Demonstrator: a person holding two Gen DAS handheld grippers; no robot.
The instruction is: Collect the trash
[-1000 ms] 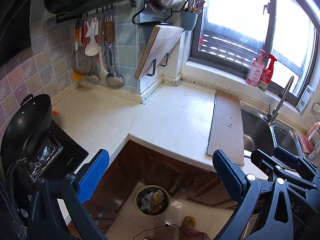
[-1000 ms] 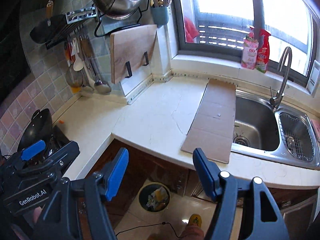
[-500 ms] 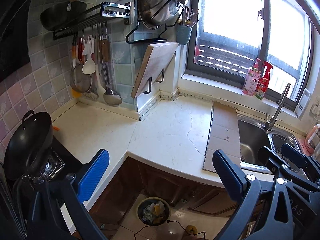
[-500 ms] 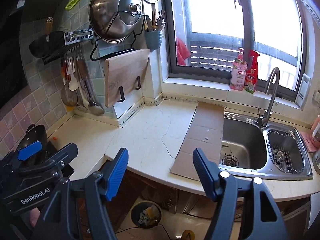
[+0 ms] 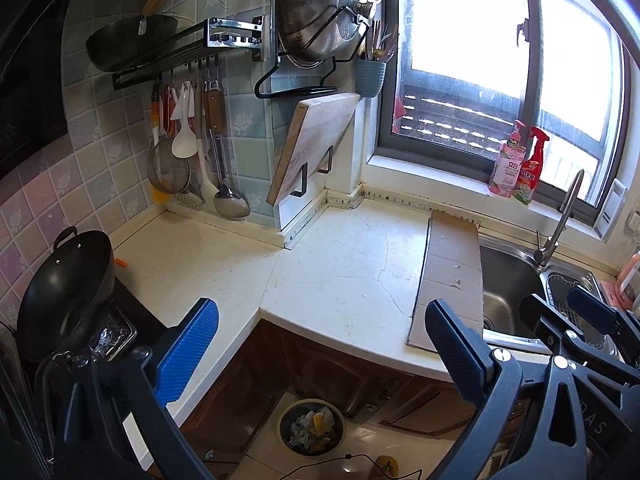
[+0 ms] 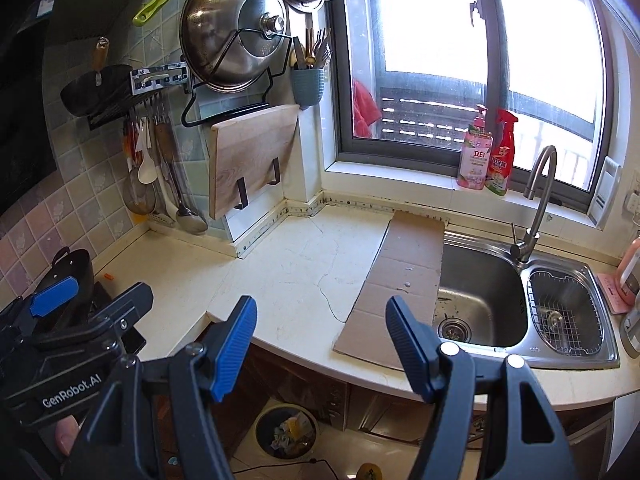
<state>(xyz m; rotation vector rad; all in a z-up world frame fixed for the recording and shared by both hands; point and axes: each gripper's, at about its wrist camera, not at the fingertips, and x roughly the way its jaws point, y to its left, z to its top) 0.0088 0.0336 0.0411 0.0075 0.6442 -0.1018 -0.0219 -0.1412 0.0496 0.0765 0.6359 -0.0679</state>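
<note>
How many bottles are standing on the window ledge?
2. A pink bottle and a red spray bottle stand side by side on the window ledge, left of the faucet. Nothing seems to hide more.

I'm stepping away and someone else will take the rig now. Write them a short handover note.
Left tool: open, empty, above the counter edge.
Right tool: open, empty, beside it.
Bin stands on the floor under the counter, with trash already in it.
Flat cardboard lies on the counter, one edge over the sink.
A small orange scrap lies near the wok.
Left to do: probably the cardboard and the scrap.
</note>
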